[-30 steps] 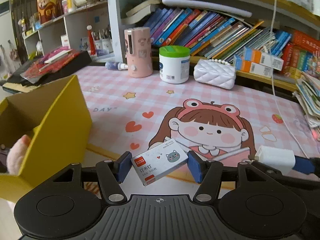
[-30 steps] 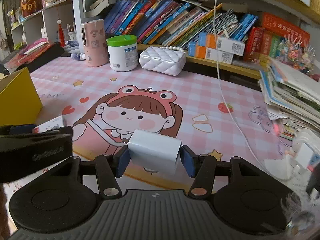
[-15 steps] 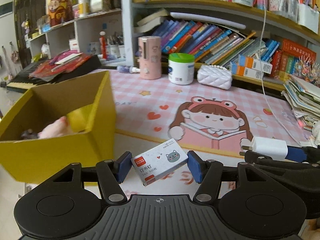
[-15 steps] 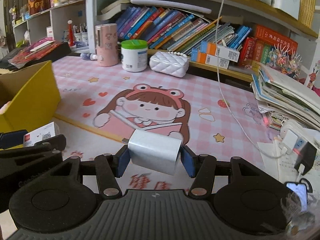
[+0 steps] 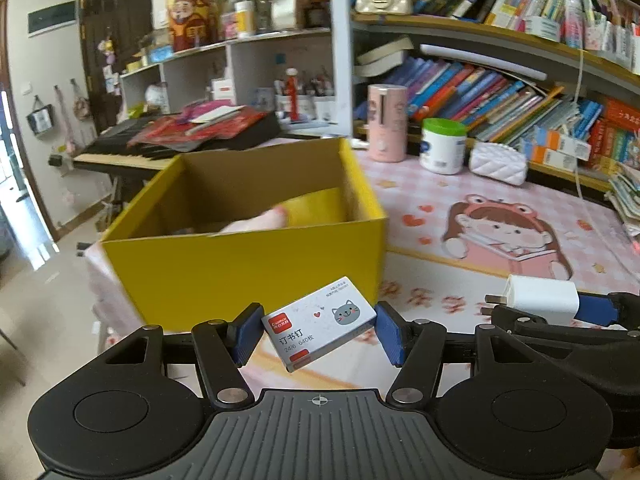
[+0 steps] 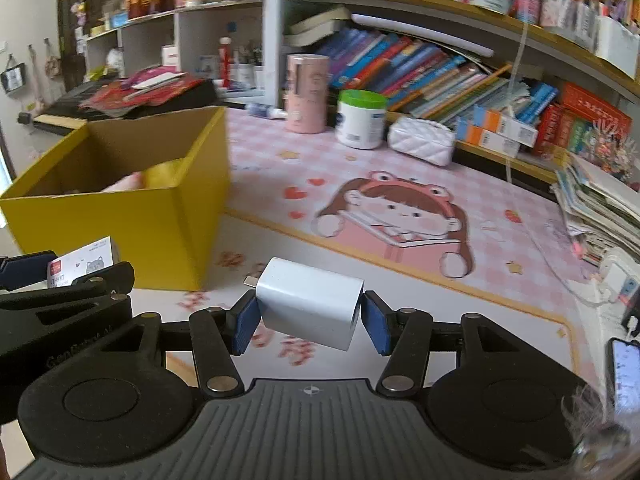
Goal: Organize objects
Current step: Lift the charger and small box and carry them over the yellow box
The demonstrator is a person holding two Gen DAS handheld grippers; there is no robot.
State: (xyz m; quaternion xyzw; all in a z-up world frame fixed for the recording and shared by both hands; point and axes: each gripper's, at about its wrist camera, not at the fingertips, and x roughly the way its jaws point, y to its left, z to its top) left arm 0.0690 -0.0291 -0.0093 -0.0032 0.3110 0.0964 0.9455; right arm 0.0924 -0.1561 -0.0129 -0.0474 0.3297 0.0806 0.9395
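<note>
Between the blue pads of the left tool (image 5: 318, 330) sits the staple box (image 5: 320, 322), clamped by its 2 short ends and carried clear of the bench (image 5: 500, 208), just in front of the yellow box (image 5: 240, 276); its long axis runs pad to pad, tilted so the right end rides higher, printed face up toward the camera; a small cardboard carton, it looks light and stiff but could crush if squeezed hard, so the end-on hold seems sound; over to the right tool (image 6: 306, 316), clenched on the white charger (image 6: 310, 308), pads on 2 opposite flat sides; hard, glossy plastic, likely slippery, dense for its size; its prongs point left and slightly away, toward the yellow box; that open box already holds something pink and something yellow, blurred.
</note>
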